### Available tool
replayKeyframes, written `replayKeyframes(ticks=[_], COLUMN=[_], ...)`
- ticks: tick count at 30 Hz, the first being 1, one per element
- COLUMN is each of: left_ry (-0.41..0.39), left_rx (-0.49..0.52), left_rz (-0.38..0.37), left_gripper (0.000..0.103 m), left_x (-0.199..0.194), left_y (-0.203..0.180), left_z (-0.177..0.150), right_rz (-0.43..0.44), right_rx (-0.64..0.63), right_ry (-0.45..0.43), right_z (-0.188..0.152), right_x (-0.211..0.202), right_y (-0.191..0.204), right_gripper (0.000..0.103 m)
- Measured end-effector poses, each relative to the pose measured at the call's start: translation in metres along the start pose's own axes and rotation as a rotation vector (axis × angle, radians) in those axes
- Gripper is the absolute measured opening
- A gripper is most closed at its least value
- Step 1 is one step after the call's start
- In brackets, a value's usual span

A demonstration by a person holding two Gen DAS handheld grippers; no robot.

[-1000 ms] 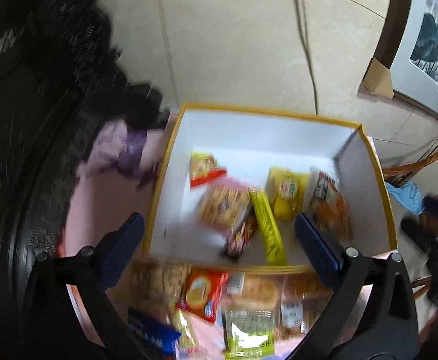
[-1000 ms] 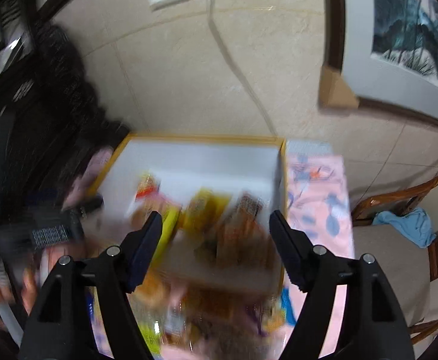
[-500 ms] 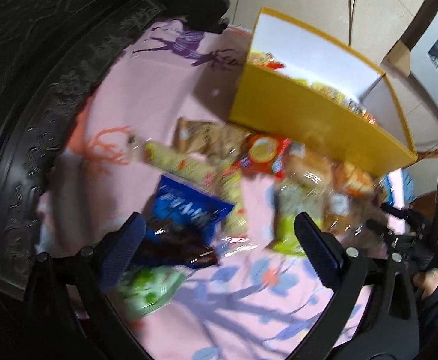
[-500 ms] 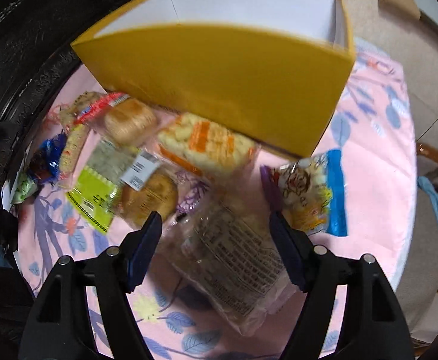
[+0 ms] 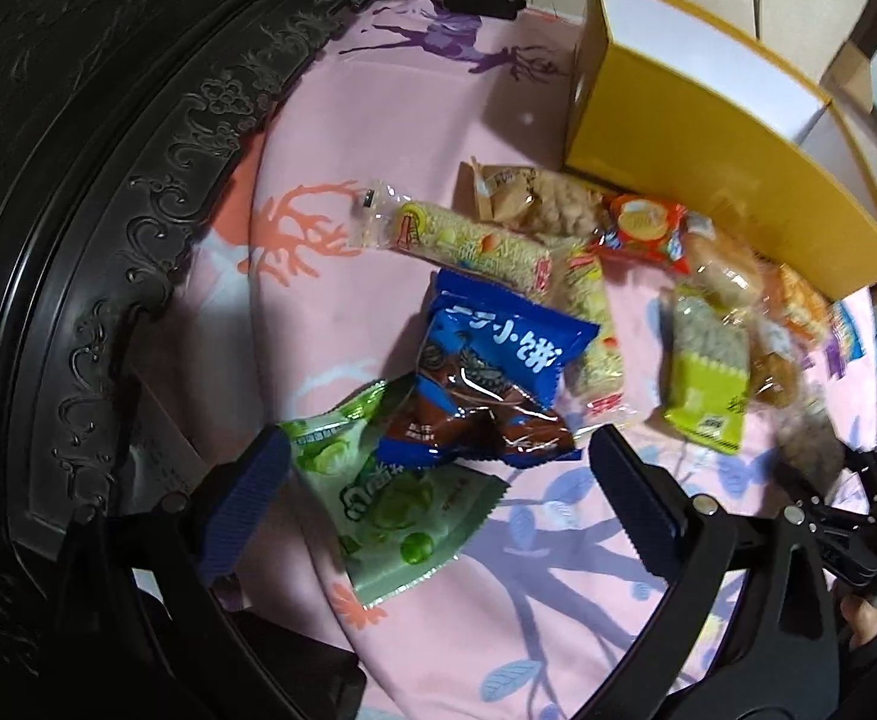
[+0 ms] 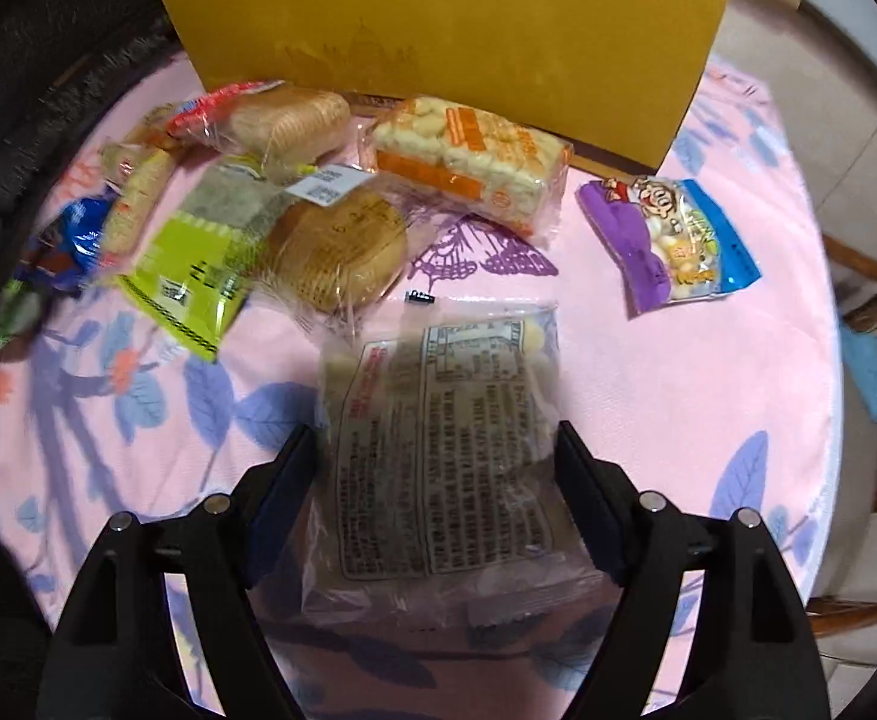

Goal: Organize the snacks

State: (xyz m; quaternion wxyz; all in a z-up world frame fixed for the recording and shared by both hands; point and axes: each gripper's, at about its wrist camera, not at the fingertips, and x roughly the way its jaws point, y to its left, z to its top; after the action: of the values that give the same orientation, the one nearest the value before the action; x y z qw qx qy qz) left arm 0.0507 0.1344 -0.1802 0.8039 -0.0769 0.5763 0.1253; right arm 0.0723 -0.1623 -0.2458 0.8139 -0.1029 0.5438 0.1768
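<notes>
Several snack packets lie on a pink cloth in front of a yellow box (image 5: 708, 138) (image 6: 450, 30). My left gripper (image 5: 438, 480) is open low over a green packet (image 5: 390, 510) and a blue and brown packet (image 5: 486, 372), whose lower ends lie between its fingers. My right gripper (image 6: 435, 456) hangs over a clear packet with a printed label (image 6: 444, 456). Its jaws are opening, with the packet flat on the cloth between the pads.
A lime-green packet (image 6: 198, 258), a round biscuit pack (image 6: 342, 246), an orange cracker pack (image 6: 468, 162) and a purple and blue packet (image 6: 672, 240) lie near the box. A dark carved edge (image 5: 138, 210) runs along the left. A wooden chair (image 6: 876, 276) stands to the right.
Both grippers swung from looking into the box down to the packets on the cloth and came lower. The right jaws stand a little wider around the clear packet.
</notes>
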Motion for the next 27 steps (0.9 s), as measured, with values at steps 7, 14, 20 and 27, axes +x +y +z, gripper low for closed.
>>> replayKeyframes(ticks=[7, 14, 20, 27], left_ry=[0.027, 0.072, -0.009, -0.007], left_rx=[0.128, 0.091, 0.102, 0.099], left_rz=[0.073, 0.037, 0.03, -0.053], left_gripper=[0.101, 0.1, 0.09, 0.062], left_x=[0.046, 0.086, 0.077, 0.059], left_y=[-0.025, -0.019, -0.022, -0.029], left_z=[0.003, 0.006, -0.008, -0.022], right_rz=[-0.005, -0.019, -0.04, -0.013], right_rx=[0.003, 0.026, 0.065, 0.131], right_ry=[0.008, -0.007, -0.029, -0.043], right_z=[-0.004, -0.005, -0.004, -0.007], right_x=[0.004, 0.005, 0.004, -0.013], right_y=[0.012, 0.013, 0.01, 0.0], right_gripper=[0.101, 0.102, 0.099, 0.056])
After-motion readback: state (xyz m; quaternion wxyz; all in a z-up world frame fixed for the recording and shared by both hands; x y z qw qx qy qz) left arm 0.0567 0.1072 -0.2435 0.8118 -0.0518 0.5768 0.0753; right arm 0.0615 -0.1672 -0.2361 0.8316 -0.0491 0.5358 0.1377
